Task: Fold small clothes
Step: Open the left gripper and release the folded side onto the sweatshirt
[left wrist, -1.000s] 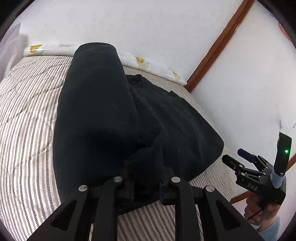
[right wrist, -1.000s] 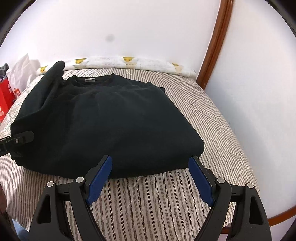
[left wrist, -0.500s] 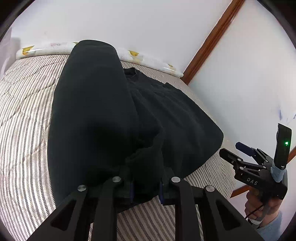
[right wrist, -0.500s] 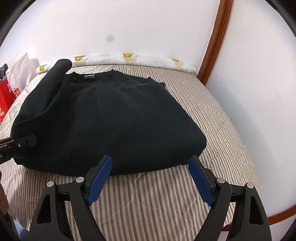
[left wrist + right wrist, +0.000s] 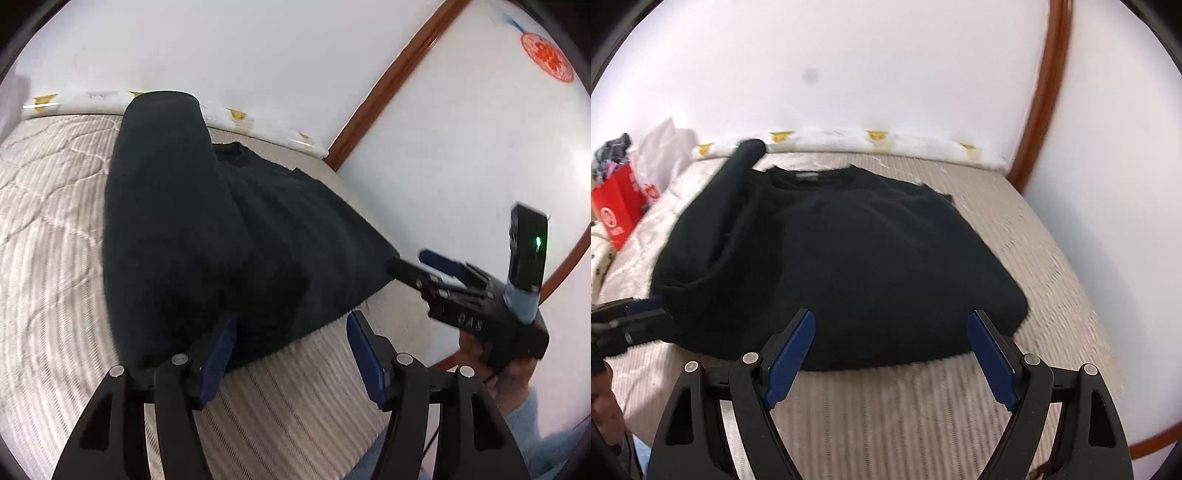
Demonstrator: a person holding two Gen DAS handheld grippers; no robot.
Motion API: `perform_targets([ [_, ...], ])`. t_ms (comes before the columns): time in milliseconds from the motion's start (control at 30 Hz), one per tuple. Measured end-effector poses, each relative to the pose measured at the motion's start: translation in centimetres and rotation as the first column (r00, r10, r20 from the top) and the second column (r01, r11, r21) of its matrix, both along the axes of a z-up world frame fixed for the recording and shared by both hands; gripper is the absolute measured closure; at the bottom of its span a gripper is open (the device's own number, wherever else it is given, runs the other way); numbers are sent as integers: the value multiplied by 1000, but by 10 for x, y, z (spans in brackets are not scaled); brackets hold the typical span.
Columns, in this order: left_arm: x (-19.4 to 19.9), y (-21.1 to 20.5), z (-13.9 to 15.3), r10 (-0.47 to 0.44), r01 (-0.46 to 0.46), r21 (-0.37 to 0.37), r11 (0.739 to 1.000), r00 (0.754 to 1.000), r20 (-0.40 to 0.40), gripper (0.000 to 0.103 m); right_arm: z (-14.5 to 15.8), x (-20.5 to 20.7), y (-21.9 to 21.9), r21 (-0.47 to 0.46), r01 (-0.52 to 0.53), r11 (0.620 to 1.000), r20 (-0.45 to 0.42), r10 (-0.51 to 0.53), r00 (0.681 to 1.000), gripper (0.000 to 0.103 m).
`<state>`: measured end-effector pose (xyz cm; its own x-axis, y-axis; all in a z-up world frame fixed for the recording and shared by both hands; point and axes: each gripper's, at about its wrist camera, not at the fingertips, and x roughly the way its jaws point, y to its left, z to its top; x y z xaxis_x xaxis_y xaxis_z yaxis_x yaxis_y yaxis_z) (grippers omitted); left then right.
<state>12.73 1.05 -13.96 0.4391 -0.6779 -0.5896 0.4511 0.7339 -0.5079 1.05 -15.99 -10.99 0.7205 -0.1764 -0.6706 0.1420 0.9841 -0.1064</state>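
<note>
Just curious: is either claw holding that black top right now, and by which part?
Neither. The left claw and right claw are both open at the black top's near hem.

A striped bed (image 5: 1027,236) fills the scene. Along its far edge lies a white roll with yellow prints (image 5: 871,142). At far left stand a red bag (image 5: 618,206) and white plastic bag (image 5: 663,146). A brown wooden trim (image 5: 1043,92) runs up the white wall (image 5: 849,66) at right.

Striped mattress (image 5: 1015,236) against white walls (image 5: 886,55); brown wooden trim (image 5: 1045,88) at the corner; red bag (image 5: 618,206) at left; red round decoration (image 5: 546,55) on the wall
</note>
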Motion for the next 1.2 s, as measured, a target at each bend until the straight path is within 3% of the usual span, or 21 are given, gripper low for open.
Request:
perform_targets([
  [200, -26, 24, -2, 58, -58, 78, 995, 998, 8, 41, 1, 16, 44, 104, -184, 977, 18, 183, 983, 19],
  [400, -38, 56, -10, 211, -220, 194, 956, 975, 69, 41, -1, 41, 88, 294, -353, 888, 63, 351, 934, 19],
  [500, -33, 83, -16, 274, -280, 191, 941, 960, 59, 41, 1, 53, 112, 297, -402, 866, 75, 398, 914, 19],
  [600, -30, 116, -23, 346, -347, 123, 930, 938, 35, 41, -2, 65, 135, 289, -439, 851, 60, 441, 895, 19],
  [800, -12, 158, -50, 440, -445, -18, 895, 891, -113, 43, -12, 75, 159, 251, -458, 853, 22, 468, 884, 19],
  [867, -5, 152, -53, 468, -475, -15, 880, 873, -136, 43, -15, 76, 157, 242, -446, 861, 11, 458, 889, 19],
  [1033, 0, 147, -51, 503, -507, 5, 862, 855, -127, 43, -18, 70, 132, 217, -407, 887, 1, 417, 909, 19],
  [1200, 2, 146, -50, 574, -571, 55, 819, 811, -117, 43, -25, 61, 103, 203, -348, 915, -19, 359, 933, 19],
])
